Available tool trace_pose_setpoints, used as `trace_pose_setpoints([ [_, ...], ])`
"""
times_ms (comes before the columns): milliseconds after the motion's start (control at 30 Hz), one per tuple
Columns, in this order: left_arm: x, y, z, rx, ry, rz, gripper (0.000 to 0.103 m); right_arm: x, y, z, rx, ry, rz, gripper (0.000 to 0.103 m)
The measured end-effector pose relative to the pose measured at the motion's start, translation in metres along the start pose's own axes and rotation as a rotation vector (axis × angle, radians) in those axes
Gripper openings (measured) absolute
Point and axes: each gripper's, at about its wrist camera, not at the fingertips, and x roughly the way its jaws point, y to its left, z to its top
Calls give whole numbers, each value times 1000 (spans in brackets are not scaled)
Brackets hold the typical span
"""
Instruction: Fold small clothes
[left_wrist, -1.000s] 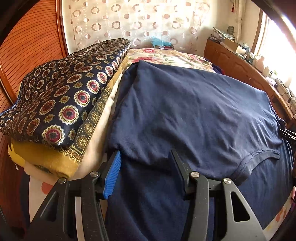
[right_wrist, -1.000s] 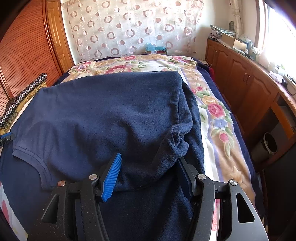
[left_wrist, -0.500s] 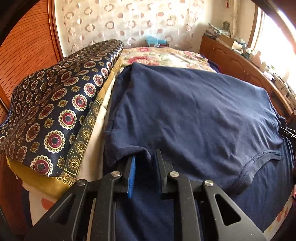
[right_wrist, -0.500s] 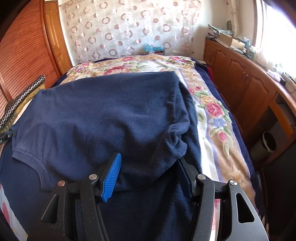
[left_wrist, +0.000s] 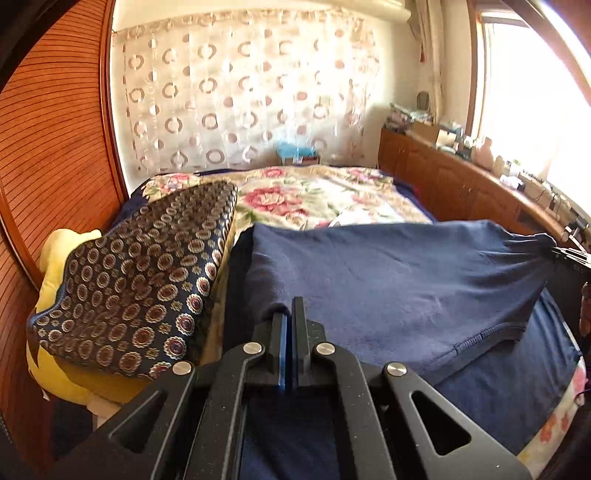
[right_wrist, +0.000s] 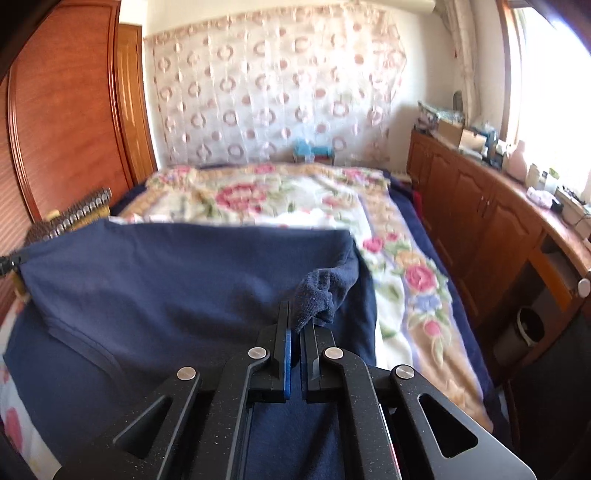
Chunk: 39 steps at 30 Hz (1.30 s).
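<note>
Left wrist view: left gripper (left_wrist: 289, 314) is clamped on the navy T-shirt (left_wrist: 388, 280) corner at 6 o'clock; the patterned cushion (left_wrist: 147, 273) lies at 9 o'clock.

Right wrist view: right gripper (right_wrist: 294, 317) pinches the navy T-shirt's (right_wrist: 166, 280) bunched sleeve; the wooden cabinet (right_wrist: 480, 221) stands at 3 o'clock, the floral bedspread (right_wrist: 280, 199) at 12.

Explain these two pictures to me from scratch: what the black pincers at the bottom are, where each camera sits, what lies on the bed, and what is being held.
There is no robot here. A person holds a black two-finger gripper in each hand, with a wide-angle camera on each looking along its fingers. One picture comes from the left gripper, the other from the right gripper. On the floral bedspread lies a dark navy knit T-shirt; beside it sits a navy medallion-patterned cushion on yellow bedding. Both grippers are shut on the T-shirt, each pinching a near corner, so the shirt is stretched between them and raised at that edge.
</note>
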Motion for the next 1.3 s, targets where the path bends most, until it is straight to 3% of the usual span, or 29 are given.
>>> trace_pose_setpoints([
  [267, -36, 10, -11, -18, -68, -14, 2, -47, 5, -8, 17, -82, 23, 3],
  [600, -71, 19, -42, -43, -95, -12, 2, -90, 5, -49, 14, -90, 47, 3],
  [833, -81, 15, -73, -36, -69, 1, 2, -107, 5, -66, -3, -84, 45, 3],
  [1000, -61, 14, -100, -16, 59, 26, 2, -81, 0, -96, -9, 28, 5, 3],
  [1100, -62, 20, -114, -39, 86, 0, 13, -69, -5, -115, -3, 78, 8, 3],
  [1167, -67, 22, -120, -38, 94, -2, 19, -68, -11, -121, 15, 86, 2, 10],
  [1233, -73, 24, -126, -31, 99, 19, 26, -66, -17, -124, 33, 96, -22, 23],
  [1300, -80, 28, -133, -37, 113, 12, 31, -62, -20, -120, 44, 106, -36, 27],
])
